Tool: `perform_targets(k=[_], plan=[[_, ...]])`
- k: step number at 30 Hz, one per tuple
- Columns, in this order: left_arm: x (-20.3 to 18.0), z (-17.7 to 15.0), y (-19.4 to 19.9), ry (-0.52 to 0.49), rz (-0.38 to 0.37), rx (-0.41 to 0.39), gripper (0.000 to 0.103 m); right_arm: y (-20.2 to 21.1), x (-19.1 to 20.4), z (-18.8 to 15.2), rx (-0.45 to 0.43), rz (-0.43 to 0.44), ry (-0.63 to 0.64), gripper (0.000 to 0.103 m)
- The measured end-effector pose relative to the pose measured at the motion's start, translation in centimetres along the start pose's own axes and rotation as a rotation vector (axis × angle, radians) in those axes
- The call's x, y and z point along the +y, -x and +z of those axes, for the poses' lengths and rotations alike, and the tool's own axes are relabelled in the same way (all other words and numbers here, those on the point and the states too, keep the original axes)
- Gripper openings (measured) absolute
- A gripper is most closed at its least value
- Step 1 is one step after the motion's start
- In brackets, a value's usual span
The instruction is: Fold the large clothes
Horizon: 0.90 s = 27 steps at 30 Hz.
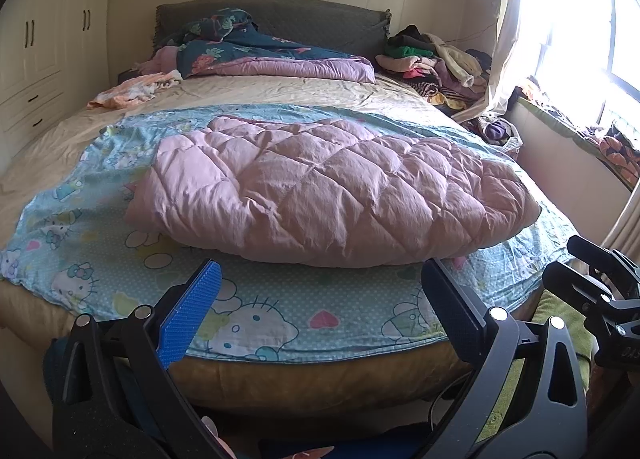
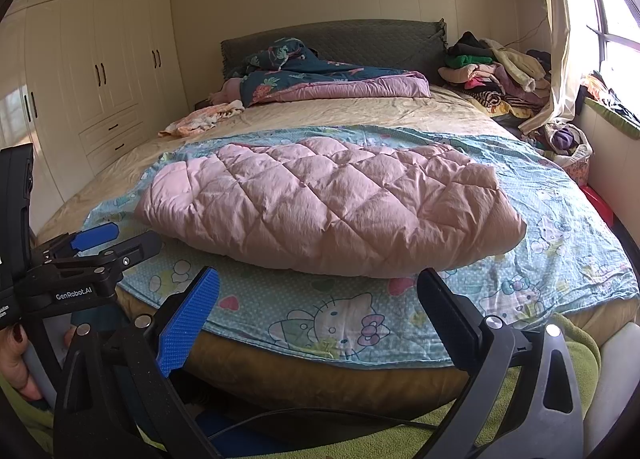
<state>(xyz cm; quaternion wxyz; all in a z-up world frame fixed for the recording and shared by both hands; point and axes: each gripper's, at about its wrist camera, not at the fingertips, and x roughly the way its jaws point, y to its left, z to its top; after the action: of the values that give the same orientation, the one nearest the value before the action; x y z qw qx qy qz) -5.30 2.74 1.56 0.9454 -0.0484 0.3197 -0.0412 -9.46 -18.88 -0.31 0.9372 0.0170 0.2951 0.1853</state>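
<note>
Jaws on both the left gripper (image 1: 320,299) and the right gripper (image 2: 320,303) stand spread wide and hold nothing, hanging off the foot of the bed (image 1: 320,383). The pink quilted garment (image 1: 332,187) lies on the Hello Kitty sheet (image 1: 260,319), gathered into a puffy, uneven bundle rather than a neat fold. I judge it at best partly folded: squaring, flattening and perhaps another fold remain.

Pink diamond-quilted puffy cloth garment (image 1: 332,191): matt, crinkled, lying on thin blue cartoon-print cotton sheet (image 1: 280,311), which is showing fine creases. At 7 o'clock, blue finger pad (image 2: 188,323) is showing rough stippled plastic; black frame matt, rivets shiny metal.
</note>
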Motion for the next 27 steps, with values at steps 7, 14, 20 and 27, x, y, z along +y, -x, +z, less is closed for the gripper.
perform_targets(k=[7, 14, 20, 27], plan=[[-0.2, -0.2, -0.1, -0.015, 0.020, 0.012, 0.094, 0.6, -0.4, 0.1, -0.017, -0.007, -0.013, 0.099], [1.0, -0.1, 0.7, 0.008, 0.073, -0.017, 0.094, 3.6, -4.9, 1.0, -0.110, -0.072, -0.139, 0.099], [8.7, 2.3, -1.3, 0.150, 0.217, -0.028, 0.094, 9.8, -18.5, 0.4, -0.227, -0.370, -0.404, 0.099], [27.8, 6.3, -5.9, 0.358, 0.652, -0.049, 0.094, 14.7, -44.2, -9.1, -0.040, -0.961, -0.781, 0.099]])
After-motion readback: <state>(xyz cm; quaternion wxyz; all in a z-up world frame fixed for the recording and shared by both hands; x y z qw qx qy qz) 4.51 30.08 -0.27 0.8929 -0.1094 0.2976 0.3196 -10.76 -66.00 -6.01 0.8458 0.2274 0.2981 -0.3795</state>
